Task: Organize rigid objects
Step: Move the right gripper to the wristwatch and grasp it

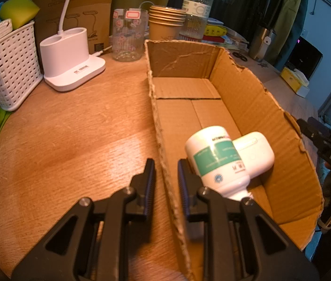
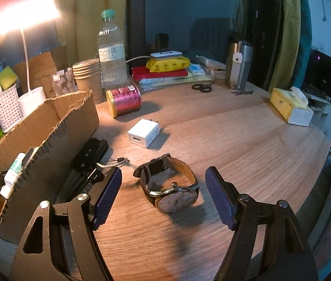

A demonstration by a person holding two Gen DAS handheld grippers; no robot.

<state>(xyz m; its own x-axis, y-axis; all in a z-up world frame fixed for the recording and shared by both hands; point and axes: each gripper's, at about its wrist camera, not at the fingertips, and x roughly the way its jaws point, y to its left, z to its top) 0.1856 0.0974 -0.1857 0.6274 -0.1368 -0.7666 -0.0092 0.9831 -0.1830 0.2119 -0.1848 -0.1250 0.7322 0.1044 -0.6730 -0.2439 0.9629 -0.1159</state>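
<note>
My left gripper (image 1: pixel 165 178) is shut on the left wall of an open cardboard box (image 1: pixel 247 89), one finger outside and one inside. In the box lie a white bottle with a green label (image 1: pixel 214 161) and a white rounded case (image 1: pixel 254 154) touching it. My right gripper (image 2: pixel 163 171) is open and low over the table, outside the box (image 2: pixel 60 135). A wristwatch with a brown strap (image 2: pixel 172 187) lies on the wood between its fingers, untouched. Beyond it lie a white charger cube (image 2: pixel 143 133), a pink can on its side (image 2: pixel 124 100) and a black key fob (image 2: pixel 92 154) against the box.
Left of the box stand a white basket (image 1: pixel 10 70), a lamp base (image 1: pixel 71 61) and a glass jar (image 1: pixel 128 37). Paper cups (image 2: pixel 88 75), a water bottle (image 2: pixel 111 51), stacked packets (image 2: pixel 165 70), scissors (image 2: pixel 201 87), a steel flask (image 2: pixel 239 65) and a tissue box (image 2: pixel 289 107) line the back and right.
</note>
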